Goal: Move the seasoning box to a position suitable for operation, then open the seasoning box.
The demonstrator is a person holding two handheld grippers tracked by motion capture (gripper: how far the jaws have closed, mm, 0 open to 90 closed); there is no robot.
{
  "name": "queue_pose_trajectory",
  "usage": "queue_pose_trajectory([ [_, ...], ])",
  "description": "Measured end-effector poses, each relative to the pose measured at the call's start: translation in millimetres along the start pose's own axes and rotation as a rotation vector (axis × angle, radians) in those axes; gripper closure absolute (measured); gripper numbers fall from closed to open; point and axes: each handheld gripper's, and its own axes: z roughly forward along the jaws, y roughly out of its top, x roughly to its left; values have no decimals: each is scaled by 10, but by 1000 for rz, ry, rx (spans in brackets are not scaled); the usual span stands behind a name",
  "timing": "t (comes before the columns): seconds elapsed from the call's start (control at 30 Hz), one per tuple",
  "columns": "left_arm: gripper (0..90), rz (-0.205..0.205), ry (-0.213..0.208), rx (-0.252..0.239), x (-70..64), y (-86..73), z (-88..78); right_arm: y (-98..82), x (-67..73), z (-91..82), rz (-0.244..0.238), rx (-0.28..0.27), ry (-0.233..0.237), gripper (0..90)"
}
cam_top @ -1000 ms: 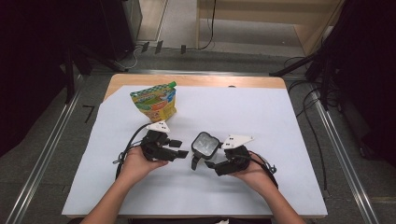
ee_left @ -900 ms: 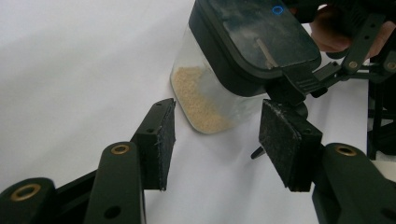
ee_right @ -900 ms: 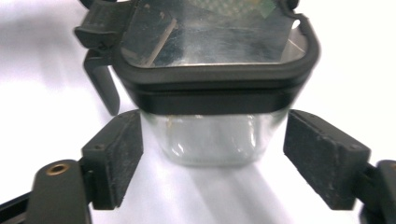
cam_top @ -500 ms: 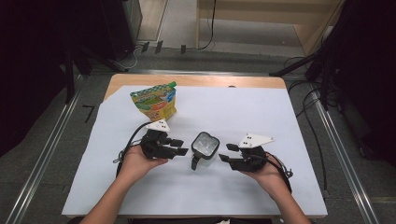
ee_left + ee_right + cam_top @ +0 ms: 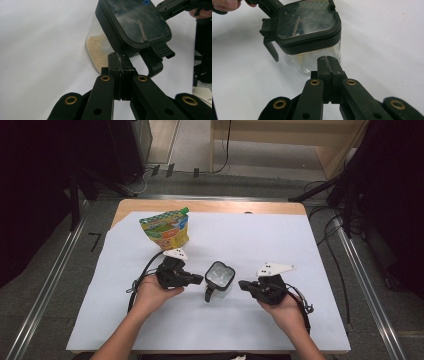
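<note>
In the middle of the white sheet (image 5: 280, 245) stands a small clear container (image 5: 220, 275) with a black lid (image 5: 136, 21) and a black latch handle (image 5: 208, 293) hanging off its near-left corner. In the left gripper view a layer of pale granules (image 5: 98, 48) lies against its clear wall. The left gripper (image 5: 196, 280) sits just left of the container, its jaws pressed together on nothing, the tip close beside the container's wall but apart from it. The right gripper (image 5: 243, 284) lies to the container's right, a little farther off, its jaws likewise closed together and empty, pointing left at the container. Each is held in a hand, the left hand (image 5: 152, 292) and the right hand (image 5: 282, 307), with forearms coming in from the near edge. Farther away and to the left, a colourful green and yellow pouch (image 5: 165, 230) stands upright on the sheet, well apart from the container. The sheet covers a wooden table (image 5: 210, 206), whose bare far edge shows beyond it.
</note>
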Motion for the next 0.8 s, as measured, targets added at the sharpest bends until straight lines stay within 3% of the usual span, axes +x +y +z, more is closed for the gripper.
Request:
queue_pose_trajectory([
  [0.5,900,12,9,15,-2,-19,66,40,-13,144,42,24,8,900],
  [0.8,900,0,16,10,-27,-30,61,56,12,190,33,36,9,900],
])
